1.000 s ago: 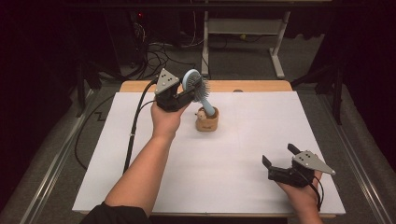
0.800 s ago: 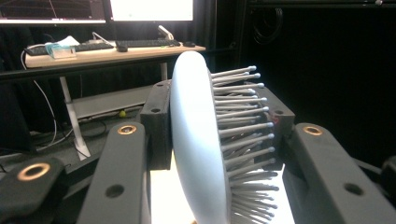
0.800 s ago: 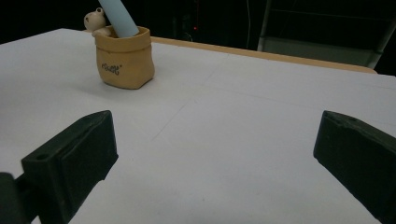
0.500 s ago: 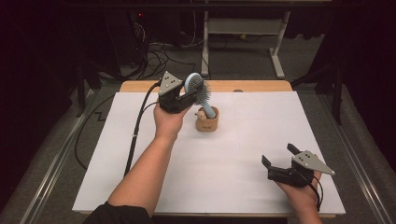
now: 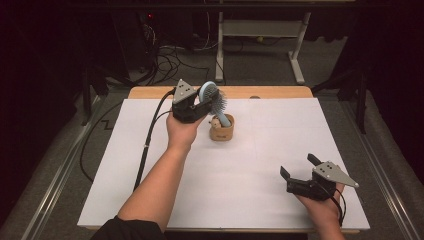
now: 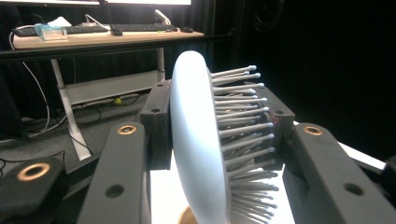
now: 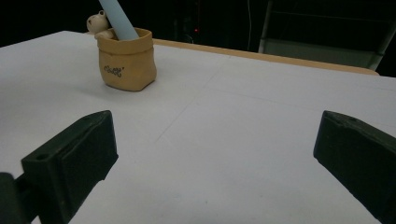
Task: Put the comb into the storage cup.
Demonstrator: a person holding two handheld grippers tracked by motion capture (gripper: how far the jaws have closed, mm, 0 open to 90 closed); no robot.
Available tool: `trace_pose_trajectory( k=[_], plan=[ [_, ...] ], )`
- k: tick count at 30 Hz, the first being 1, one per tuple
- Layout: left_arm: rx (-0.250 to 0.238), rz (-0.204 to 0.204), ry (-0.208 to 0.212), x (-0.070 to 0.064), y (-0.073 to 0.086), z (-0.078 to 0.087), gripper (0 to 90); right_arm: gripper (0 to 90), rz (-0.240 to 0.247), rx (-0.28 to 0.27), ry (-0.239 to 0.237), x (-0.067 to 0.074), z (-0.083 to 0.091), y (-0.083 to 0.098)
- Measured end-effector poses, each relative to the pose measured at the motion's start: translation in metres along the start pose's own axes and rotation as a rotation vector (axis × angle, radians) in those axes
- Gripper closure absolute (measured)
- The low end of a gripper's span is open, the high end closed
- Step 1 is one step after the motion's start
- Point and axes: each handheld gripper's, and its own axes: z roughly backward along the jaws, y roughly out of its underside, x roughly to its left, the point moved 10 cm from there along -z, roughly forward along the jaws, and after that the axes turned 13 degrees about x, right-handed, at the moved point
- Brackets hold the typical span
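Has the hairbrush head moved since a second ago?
Hardly. In the high view the hairbrush head sits just up and left of the small pot, as before, clamped in the left gripper; its handle is in the pot.

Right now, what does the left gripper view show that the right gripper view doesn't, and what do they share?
Left gripper view alone: the hairbrush head, clamped between the left gripper pads, bristles facing one pad, with a desk and keyboard behind. Right gripper view alone: the open right gripper over the white table cover, and the lettering and small figure on the tan holder. Shared: the brush and the holder's rim.
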Motion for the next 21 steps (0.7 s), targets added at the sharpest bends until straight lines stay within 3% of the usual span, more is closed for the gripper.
trace_pose_trajectory(
  k=[21],
  plan=[
    [0.014, 0.015, 0.005, 0.002, 0.009, -0.013, 56.9, 0.0, 0.001, 0.002, 0.006, -0.001, 0.0, 0.0]
  ],
)
